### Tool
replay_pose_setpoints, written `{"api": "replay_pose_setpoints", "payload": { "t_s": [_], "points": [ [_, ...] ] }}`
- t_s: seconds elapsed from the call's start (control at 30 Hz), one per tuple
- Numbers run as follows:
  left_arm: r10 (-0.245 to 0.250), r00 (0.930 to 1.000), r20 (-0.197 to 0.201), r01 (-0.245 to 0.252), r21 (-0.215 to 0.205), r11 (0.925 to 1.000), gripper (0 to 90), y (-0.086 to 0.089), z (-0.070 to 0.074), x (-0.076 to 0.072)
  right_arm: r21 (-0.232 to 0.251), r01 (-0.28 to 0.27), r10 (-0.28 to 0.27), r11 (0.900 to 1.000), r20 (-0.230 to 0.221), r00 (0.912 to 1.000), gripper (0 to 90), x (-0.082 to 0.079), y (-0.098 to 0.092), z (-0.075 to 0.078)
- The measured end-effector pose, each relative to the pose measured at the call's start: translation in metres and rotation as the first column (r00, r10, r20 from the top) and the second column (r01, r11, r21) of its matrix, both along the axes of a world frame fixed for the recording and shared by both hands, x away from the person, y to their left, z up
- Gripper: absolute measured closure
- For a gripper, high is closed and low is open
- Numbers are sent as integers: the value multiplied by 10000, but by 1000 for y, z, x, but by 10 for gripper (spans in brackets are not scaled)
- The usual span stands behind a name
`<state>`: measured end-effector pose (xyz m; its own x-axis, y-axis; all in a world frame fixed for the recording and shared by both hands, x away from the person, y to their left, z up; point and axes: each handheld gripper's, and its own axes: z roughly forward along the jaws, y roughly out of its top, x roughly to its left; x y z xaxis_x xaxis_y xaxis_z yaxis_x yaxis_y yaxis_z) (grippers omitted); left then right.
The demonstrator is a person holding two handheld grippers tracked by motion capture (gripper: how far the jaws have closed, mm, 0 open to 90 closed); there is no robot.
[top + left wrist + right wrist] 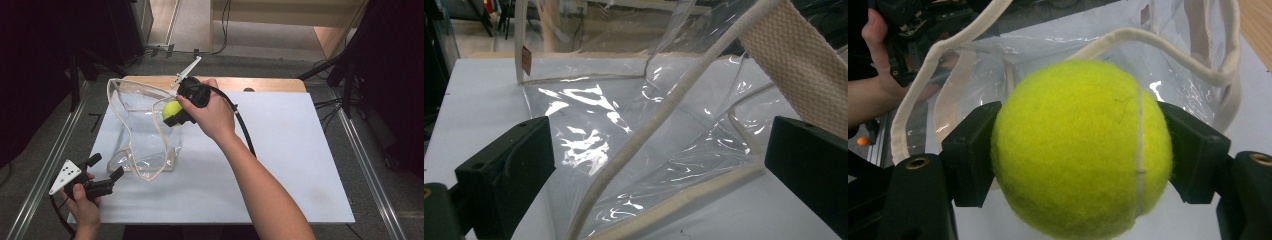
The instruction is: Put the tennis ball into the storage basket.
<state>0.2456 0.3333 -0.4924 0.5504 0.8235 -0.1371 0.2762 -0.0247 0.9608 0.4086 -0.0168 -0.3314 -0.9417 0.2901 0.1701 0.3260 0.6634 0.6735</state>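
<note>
While one tennis ball [1080, 150] sits clamped in the right gripper [175, 114], one clear bag [145, 132] stands

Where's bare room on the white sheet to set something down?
Free: the white sheet right of the right forearm, and its near strip below the clear bag. Crowded: the left side, with the bag, tennis ball and left gripper.
</note>
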Motion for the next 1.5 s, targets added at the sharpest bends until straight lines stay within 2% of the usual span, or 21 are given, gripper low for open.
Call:
{"api": "replay_pose_setpoints", "payload": {
  "t_s": [0.43,0.67,0.97,1.13,1.27,1.5],
  "points": [
    [-62,10000,-15,62,-71,10000,0,1,0,0,-37,-200,200,9998,128,9997,234,4,17,15],
    [-114,9999,-24,114,-89,9999,0,1,0,0,95,-411,409,9991,224,9989,234,6,29,20],
    [-114,9999,30,114,75,9999,0,0,0,1,16,-512,512,9987,55,9987,234,9,43,22],
    [-148,9999,-11,149,245,9996,0,-3,0,1,145,-553,554,9984,-82,9984,234,15,49,26],
    [-167,9999,-24,168,234,9996,0,-3,0,1,215,-678,678,9975,-9,9977,234,17,57,31],
    [-194,9998,-8,195,141,9997,0,-2,0,1,52,-844,845,9964,-81,9964,234,19,74,26]
  ]
}}
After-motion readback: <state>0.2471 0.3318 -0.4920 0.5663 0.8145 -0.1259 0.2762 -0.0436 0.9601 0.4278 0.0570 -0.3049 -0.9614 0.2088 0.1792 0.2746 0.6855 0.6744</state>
